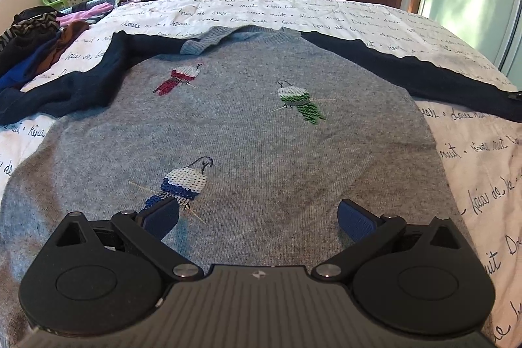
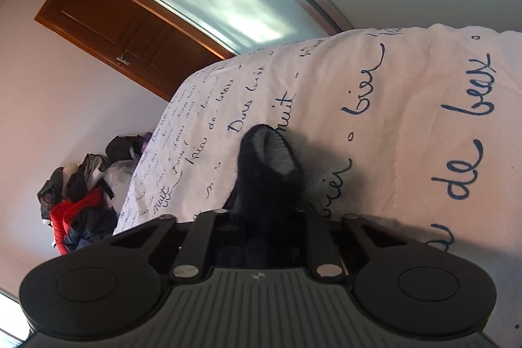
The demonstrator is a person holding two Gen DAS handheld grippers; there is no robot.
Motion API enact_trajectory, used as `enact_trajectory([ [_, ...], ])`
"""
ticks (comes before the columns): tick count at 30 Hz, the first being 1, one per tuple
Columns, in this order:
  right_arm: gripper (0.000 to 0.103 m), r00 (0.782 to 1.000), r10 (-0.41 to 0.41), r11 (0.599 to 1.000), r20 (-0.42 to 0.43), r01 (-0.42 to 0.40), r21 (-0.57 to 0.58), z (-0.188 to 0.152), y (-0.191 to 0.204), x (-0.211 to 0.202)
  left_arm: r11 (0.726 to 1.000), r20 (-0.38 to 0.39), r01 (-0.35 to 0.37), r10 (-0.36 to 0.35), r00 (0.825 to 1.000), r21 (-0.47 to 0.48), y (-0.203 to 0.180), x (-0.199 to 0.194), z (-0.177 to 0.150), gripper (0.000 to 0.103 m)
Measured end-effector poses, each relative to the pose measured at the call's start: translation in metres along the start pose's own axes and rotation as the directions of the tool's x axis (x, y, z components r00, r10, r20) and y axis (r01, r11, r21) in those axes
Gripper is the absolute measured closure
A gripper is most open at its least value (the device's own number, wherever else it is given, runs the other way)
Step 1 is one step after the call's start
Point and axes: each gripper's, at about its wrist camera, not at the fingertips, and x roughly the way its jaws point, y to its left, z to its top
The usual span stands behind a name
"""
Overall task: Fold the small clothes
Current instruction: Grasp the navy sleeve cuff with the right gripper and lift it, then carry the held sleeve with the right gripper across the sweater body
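Across white script-printed bedspread (image 1: 359,12): grey knit sweater (image 1: 248,132) with 3 sequined birds, flat, navy sleeves spread. Right gripper (image 2: 261,211) pinched shut on dark navy sleeve cuff (image 2: 270,162). Left gripper (image 1: 257,217) wide open above sweater's hem, empty.

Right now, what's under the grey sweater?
The grey sweater lies flat on the white bedspread with blue script, which shows around its body and both navy sleeves. Whatever the knit covers is hidden, so nothing else can be confirmed under it.
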Motion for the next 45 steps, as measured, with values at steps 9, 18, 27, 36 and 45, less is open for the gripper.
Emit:
enact_trajectory([
  [9,0.094,0.991,0.077,0.964,0.105,-0.048,-0.261,0.000,0.069,-0.040,0.999,0.034,-0.027,0.027,0.999,-0.023,0.008,-0.008,0.001,0.000],
  [18,0.094,0.960,-0.119,0.879,0.253,0.221,-0.422,-0.013,0.110,-0.041,0.990,0.017,0.010,-0.008,1.000,-0.142,0.034,-0.008,-0.001,0.000],
  [27,0.094,0.974,0.125,0.615,0.189,0.073,-0.785,-0.136,0.217,-0.057,0.990,0.013,-0.019,0.021,1.000,-0.142,0.046,-0.011,-0.001,0.000],
  [36,0.094,0.973,0.224,0.444,-0.052,-0.149,-0.884,-0.248,0.290,-0.057,0.986,0.017,-0.052,0.055,0.998,-0.156,0.063,-0.018,-0.007,0.000],
  [45,0.094,0.940,0.240,0.311,-0.244,-0.313,-0.897,-0.360,0.337,-0.051,0.982,0.024,-0.087,0.092,0.995,-0.165,0.084,-0.029,-0.005,0.000],
])
